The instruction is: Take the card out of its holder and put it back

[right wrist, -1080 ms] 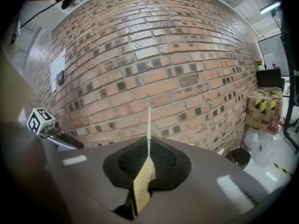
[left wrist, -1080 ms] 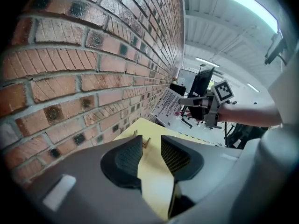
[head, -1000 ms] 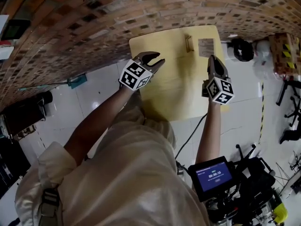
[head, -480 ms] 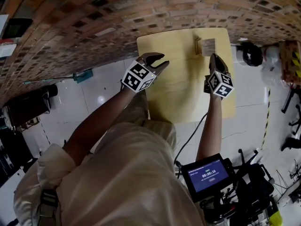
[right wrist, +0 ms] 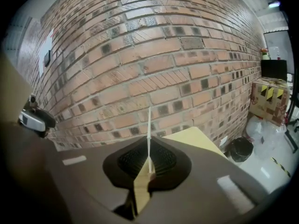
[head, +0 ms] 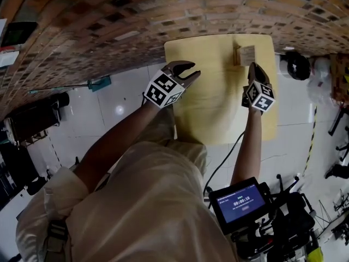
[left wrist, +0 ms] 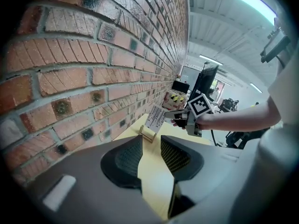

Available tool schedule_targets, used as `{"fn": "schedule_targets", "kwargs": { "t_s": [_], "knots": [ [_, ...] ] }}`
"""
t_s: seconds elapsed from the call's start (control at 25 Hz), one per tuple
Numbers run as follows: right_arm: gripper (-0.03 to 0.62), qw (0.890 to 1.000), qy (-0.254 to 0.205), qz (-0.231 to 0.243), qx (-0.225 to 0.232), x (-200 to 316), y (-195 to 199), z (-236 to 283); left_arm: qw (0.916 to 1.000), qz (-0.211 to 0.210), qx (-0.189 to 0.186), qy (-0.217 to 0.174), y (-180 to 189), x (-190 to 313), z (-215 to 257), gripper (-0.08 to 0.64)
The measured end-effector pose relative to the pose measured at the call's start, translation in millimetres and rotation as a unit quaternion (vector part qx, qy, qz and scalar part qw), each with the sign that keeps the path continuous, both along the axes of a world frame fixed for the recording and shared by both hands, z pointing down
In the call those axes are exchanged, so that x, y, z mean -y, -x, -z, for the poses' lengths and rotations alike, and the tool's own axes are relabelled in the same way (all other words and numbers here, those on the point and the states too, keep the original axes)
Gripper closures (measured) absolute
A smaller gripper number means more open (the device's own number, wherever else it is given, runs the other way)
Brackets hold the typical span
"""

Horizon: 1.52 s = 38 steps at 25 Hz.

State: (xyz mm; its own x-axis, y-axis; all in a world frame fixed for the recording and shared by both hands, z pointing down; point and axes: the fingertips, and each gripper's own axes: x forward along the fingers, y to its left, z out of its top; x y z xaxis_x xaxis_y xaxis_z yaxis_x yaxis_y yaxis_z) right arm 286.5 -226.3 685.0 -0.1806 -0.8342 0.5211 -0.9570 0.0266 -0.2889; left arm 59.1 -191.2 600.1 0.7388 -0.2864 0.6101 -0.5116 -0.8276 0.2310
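A white printed card (head: 247,54) is held upright over the far part of the yellow table (head: 218,113), pinched by my right gripper (head: 254,66), which is shut on its near edge. In the right gripper view the card (right wrist: 148,125) shows edge-on as a thin white line between the closed pads. The small wooden holder (head: 238,55) stands just left of the card. From the left gripper view the card (left wrist: 155,117) hangs right above the holder (left wrist: 148,133), with the right gripper (left wrist: 180,120) behind it. My left gripper (head: 187,69) hovers open and empty over the table's left edge.
A brick wall (head: 109,26) runs along the far side of the table. A black round bin (head: 299,65) and a cardboard box with hazard stripes (right wrist: 268,99) stand on the floor to the right. A monitor (head: 242,203) sits near the person's right side.
The right gripper has carried the card leftward, so the gap to the holder has shrunk to almost nothing. The left gripper has stayed open in about the same place.
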Motion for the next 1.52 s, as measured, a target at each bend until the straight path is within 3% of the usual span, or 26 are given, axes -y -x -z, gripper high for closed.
{"fn": "schedule_targets", "kwargs": {
  "t_s": [0.4,0.8,1.52],
  "knots": [
    [0.58,0.999,0.013,0.02,-0.028,10,5,-7,0.9999,0.01,-0.002,0.008,9,5,-6,0.417],
    [0.578,0.999,0.021,0.003,-0.027,6,1,-9,0.9998,0.014,-0.005,0.009,10,8,-6,0.417],
    [0.578,0.998,0.058,0.012,-0.03,0,8,-49,0.9998,0.012,-0.004,0.014,6,8,-10,0.419]
  ]
}}
